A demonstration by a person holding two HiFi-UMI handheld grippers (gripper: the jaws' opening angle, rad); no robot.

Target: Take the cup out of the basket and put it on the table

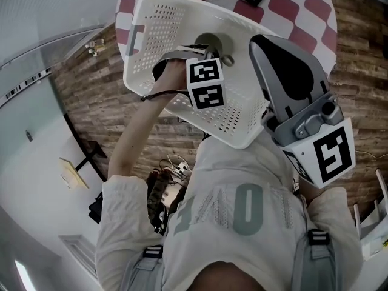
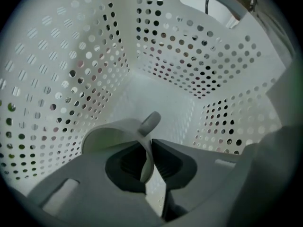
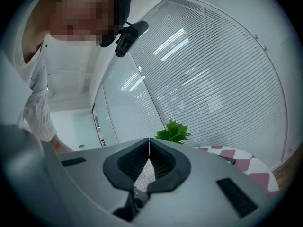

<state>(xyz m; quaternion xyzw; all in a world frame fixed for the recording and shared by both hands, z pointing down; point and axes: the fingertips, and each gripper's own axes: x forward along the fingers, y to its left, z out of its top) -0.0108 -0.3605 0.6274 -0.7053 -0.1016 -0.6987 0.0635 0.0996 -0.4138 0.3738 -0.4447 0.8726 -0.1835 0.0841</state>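
My left gripper (image 2: 149,148) points down into the basket (image 2: 85,79), its fingers pinching the near wall of the cup (image 2: 111,134), one pad inside the rim and one outside. The cup sits low on the basket's floor, its handle (image 2: 150,122) sticking out on the far side. My right gripper (image 3: 149,143) has its fingers pressed together on a strip of perforated white plastic, which I take to be the basket's edge, so that hand holds the basket steady. I judge the grasp made and the lift not yet begun. Next I must raise the cup straight up, clear of the holed walls, and carry it to the checked table (image 1: 291,5) beyond the basket, keeping it upright.
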